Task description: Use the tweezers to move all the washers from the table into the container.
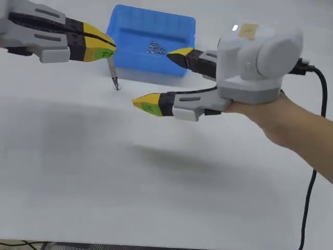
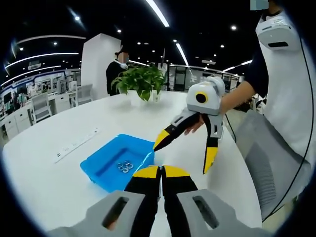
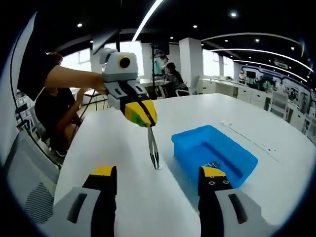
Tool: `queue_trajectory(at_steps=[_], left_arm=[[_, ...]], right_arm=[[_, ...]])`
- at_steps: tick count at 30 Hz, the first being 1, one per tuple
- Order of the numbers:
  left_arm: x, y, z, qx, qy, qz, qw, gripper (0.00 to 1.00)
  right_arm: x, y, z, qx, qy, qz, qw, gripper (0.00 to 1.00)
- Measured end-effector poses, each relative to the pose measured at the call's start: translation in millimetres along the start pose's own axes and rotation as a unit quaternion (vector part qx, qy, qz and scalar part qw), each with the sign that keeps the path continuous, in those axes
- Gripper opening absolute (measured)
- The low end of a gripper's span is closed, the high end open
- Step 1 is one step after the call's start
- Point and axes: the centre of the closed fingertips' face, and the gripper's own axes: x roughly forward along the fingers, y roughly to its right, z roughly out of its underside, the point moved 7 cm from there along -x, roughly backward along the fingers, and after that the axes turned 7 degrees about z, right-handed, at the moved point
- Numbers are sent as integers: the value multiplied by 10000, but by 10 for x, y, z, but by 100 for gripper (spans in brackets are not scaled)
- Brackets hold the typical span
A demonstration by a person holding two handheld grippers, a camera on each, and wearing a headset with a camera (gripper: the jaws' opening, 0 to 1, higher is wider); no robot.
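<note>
My left gripper (image 1: 106,52) is shut on a pair of metal tweezers (image 1: 113,73) that hang down to the white table (image 1: 156,182). At their tips lies a small washer (image 1: 118,87), touching the table just left of the blue container (image 1: 151,31). Several washers (image 1: 156,49) lie inside the container. My right gripper (image 1: 158,78) stands open in front of the container, nothing between its jaws. In the right gripper view the left gripper (image 3: 140,112) holds the tweezers (image 3: 153,145) with the washer (image 3: 158,167) at their tips, beside the container (image 3: 217,148).
A black cable (image 1: 312,182) trails from the right gripper over the table's right side. In the left gripper view a power strip (image 2: 74,145) lies left of the container (image 2: 106,163), a potted plant (image 2: 140,81) stands at the far edge, and a person (image 2: 118,69) stands beyond.
</note>
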Motion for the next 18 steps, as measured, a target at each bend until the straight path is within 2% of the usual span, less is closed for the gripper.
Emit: queue_trajectory(at_steps=[1,3,9,18], left_arm=[[2,3,-2,22,-16,21,10000,4],[10,11,-6,32,-44,92,9999,4],[5,1,-7,30,-93,133,9999,4],[-26,-36,7,31,-187,184,9997,4]], right_arm=[[26,2,-23,-10,31,-71,10000,57],[107,-8,-70,-101,4,-320,9994,51],[316,5,-81,-517,-207,-634,9964,44],[545,-12,-63,-623,-297,-1152,9909,31]])
